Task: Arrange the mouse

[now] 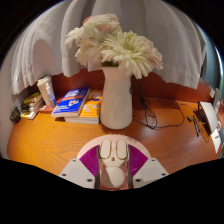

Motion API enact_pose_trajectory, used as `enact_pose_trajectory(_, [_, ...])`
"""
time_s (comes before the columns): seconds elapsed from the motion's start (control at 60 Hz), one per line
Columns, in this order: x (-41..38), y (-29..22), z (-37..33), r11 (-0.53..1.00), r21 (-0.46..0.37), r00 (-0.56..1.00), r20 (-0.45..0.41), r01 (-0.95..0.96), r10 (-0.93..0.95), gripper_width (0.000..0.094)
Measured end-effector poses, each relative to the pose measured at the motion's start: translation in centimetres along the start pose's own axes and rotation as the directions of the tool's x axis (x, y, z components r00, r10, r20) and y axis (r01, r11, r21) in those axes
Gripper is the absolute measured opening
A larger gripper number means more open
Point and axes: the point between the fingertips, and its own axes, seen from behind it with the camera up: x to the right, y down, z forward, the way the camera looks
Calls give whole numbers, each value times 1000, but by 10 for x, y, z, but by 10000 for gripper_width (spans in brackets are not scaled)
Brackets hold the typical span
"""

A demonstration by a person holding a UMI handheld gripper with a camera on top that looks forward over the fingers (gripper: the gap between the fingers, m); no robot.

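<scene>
Wooden desk; gripper apparently clasps mouse, lengthwise forward.

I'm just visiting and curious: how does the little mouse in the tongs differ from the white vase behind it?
The mouse is small and low, lying flat between the tongs; the vase is tall and stands upright on the wooden table beyond them. The vase holds flowers; the mouse carries nothing. The mouse is gripped, the vase untouched. Both are white.
</scene>
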Motion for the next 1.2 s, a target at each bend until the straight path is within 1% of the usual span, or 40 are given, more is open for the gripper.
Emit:
enact_pose_trajectory(0.133, [6, 40, 25, 997, -81, 1000, 12, 14, -13, 374])
enact_pose_trajectory(0.217, [2, 56, 29, 995, -98, 999, 30, 27, -24, 379])
enact_pose_trajectory(0.233, [2, 54, 30, 997, -75, 1000, 26, 15, -13, 383])
enact_pose_trajectory(0.283, [2, 55, 31, 998, -61, 1000, 20, -21, 22, 433])
enact_pose_trajectory(0.367, [3, 55, 31, 998, -67, 1000, 5, 8, -8, 506])
enact_pose_trajectory(0.433, [5, 55, 31, 997, -79, 1000, -6, -6, 5, 552])
enact_pose_trajectory(0.467, [8, 56, 30, 996, -90, 1000, -21, -20, 18, 621])
enact_pose_trajectory(0.533, [14, 56, 25, 995, -102, 999, -47, -22, 17, 853])
enact_pose_trajectory(0.55, [13, 55, 23, 994, -103, 999, -45, -24, 19, 872])
enact_pose_trajectory(0.583, [10, 50, 17, 995, -99, 999, -40, -27, 23, 851])
enact_pose_trajectory(0.683, [1, 30, -12, 996, -77, 999, -38, -36, 33, 860])
enact_pose_trajectory(0.833, [-20, -7, -74, 1000, -20, 999, -52, -3, 2, 862])
enact_pose_trajectory(0.967, [-53, -29, -121, 1000, 25, 999, -33, 15, -14, 862])
enact_pose_trajectory(1.067, [-78, -37, -148, 998, 60, 999, -17, 31, -30, 864])
enact_pose_trajectory(1.2, [-107, -34, -175, 996, 80, 1000, -1, 31, -31, 863])
